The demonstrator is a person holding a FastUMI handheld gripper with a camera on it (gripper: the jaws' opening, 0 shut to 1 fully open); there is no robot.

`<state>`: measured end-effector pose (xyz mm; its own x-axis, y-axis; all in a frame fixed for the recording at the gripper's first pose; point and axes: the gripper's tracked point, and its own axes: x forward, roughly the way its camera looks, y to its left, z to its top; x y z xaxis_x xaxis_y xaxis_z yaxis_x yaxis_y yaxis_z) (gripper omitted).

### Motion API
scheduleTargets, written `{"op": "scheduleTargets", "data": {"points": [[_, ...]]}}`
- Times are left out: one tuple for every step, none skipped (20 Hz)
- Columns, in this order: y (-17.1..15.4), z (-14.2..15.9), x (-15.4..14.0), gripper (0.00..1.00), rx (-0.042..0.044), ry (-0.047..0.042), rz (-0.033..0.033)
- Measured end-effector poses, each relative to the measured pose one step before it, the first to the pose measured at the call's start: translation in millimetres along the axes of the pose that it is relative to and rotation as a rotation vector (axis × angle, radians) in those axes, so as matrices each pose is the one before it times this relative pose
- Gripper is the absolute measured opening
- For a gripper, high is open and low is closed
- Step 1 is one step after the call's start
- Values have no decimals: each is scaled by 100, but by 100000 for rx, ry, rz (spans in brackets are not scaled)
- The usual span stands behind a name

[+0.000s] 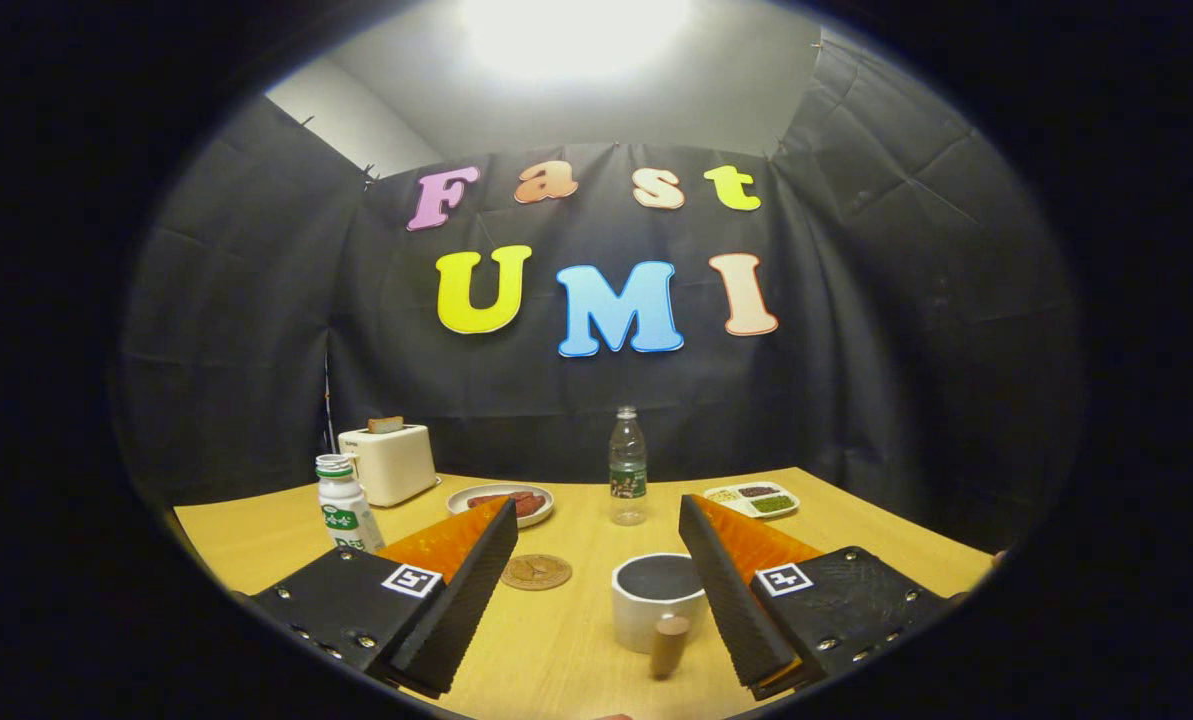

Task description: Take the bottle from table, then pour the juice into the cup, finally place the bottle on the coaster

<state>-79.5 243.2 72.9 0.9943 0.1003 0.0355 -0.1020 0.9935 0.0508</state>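
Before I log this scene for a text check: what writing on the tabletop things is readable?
Water bottle: green label, too small to read.
White bottle: green print, blurred.
Coaster: embossed pattern, nothing legible.
Gripper, open above the table: square coded markers, no words.

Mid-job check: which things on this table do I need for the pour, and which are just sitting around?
Needed: clear bottle standing beyond the open fingers; white cup between them, by the right one; round coaster by the left one; the gripper, empty.

Just lying about: small white bottle, toaster, plate of food, divided tray.
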Motion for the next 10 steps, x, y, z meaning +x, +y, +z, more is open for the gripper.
{"op": "scheduleTargets", "data": {"points": [[1361,-163,132,98,1081,-392,1324],[1607,-426,-37,98,959,-294,1715],[1260,-254,87,99,276,16,1285],[1110,-459,57,98,-150,278,853],[1200,-363,132,98,-442,480,996],[1186,-499,133,98,-418,540,1236],[1150,-297,205,98,-97,396,1330],[1255,-341,341,98,160,454,1654],[1252,-347,497,98,28,750,1882],[1130,-595,302,98,-264,978,1786]]}}
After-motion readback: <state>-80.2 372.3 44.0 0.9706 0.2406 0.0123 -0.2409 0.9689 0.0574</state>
